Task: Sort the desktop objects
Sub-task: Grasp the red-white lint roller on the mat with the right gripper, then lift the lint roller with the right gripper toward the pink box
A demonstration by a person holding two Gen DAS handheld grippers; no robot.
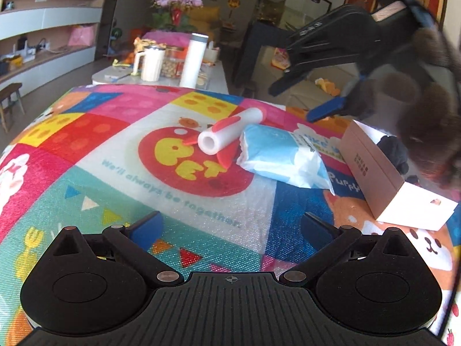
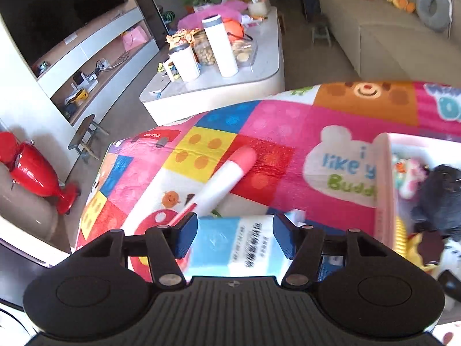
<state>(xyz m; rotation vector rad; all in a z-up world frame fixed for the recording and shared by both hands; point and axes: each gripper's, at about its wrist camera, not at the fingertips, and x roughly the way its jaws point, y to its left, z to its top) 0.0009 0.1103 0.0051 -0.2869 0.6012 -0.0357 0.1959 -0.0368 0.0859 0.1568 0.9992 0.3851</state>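
Left gripper point(image 1: 229, 227): fingers spread wide, nothing between them, hovering low over the patterned mat point(image 1: 86, 155). Right gripper point(image 2: 234, 238): fingers parted, straddling the near end of the blue-and-white packet point(image 2: 230, 248); contact with the pads cannot be confirmed.

Loose items on the mat, counted: one packet, one white toy rocket point(image 1: 227, 134). In the left wrist view the two lie just beside each other, possibly touching at a red fin. The rocket's long axis runs diagonally; its open tube end faces the left gripper and its red nose point(image 2: 245, 155) points toward the mat's far edge. The packet's long axis runs from centre toward the box.

One pink box point(image 1: 374, 173) sits at the mat's right, holding several soft toys, including one dark one point(image 2: 440, 199).
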